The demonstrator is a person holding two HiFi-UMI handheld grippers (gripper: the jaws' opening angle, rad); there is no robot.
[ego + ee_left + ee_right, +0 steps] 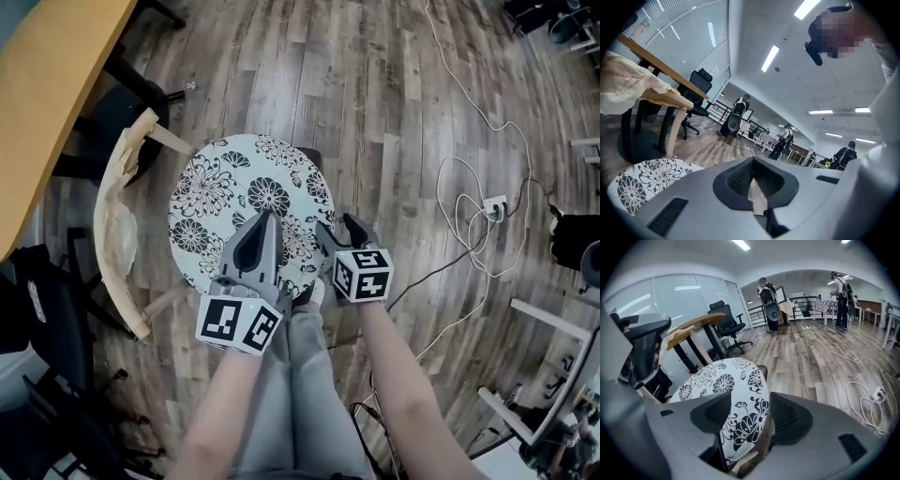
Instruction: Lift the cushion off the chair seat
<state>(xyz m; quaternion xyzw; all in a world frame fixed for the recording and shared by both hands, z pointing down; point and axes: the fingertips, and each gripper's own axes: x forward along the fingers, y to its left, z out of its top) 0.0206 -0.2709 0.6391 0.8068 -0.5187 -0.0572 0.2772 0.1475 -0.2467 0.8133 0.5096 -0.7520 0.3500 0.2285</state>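
A round white cushion (225,202) with black flower print lies on the seat of a wooden chair, whose paper-wrapped back (117,225) stands at the left. My left gripper (265,220) hangs over the cushion's near part, its jaws meeting at the tip with nothing held. In the left gripper view the cushion (642,180) shows low left of the gripper (753,159). My right gripper (339,228) is open at the cushion's near right rim. In the right gripper view the cushion's edge (722,380) lies between the spread jaws (750,401), above the wooden seat edge (761,446).
A wooden table (47,94) runs along the far left, with black office chairs (47,309) beside it. White cables and a power strip (494,204) lie on the plank floor at the right. The person's grey-trousered legs (291,375) stand just in front of the chair. People stand far off (841,287).
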